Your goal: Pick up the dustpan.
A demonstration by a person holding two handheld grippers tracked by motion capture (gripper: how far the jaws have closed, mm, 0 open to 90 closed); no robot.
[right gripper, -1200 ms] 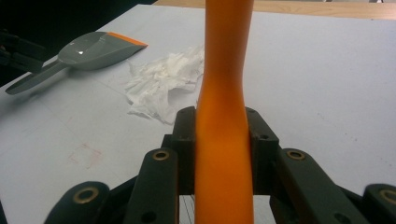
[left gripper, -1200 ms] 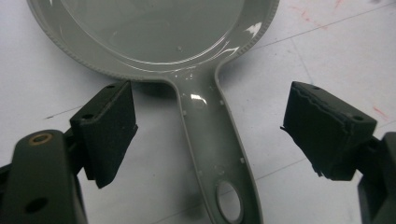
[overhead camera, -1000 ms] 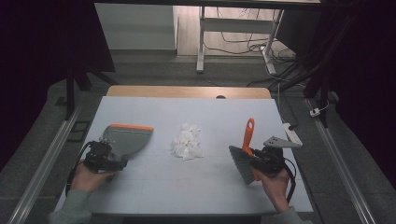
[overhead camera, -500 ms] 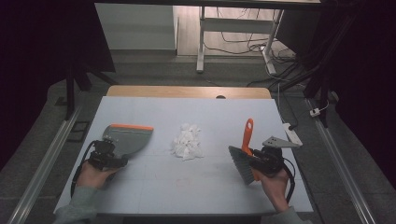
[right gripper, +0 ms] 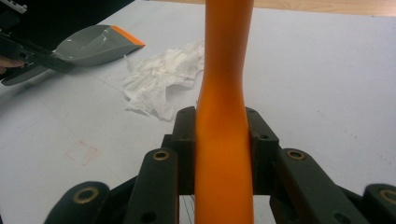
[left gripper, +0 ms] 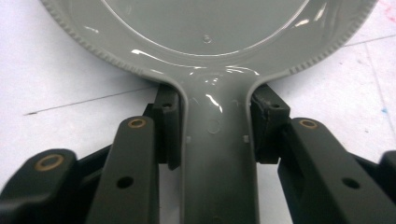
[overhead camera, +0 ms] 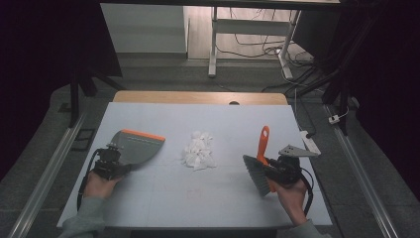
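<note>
While clamped: left gripper on dustpan, right gripper on brush.

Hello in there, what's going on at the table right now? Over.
Left gripper jaws just closed onto dustpan handle. Right gripper shut on orange brush handle. Paper scraps piled between them on table, nothing blocking.

Grey dustpan with orange lip lies flat left of crumpled white paper; orange-handled brush right
</note>
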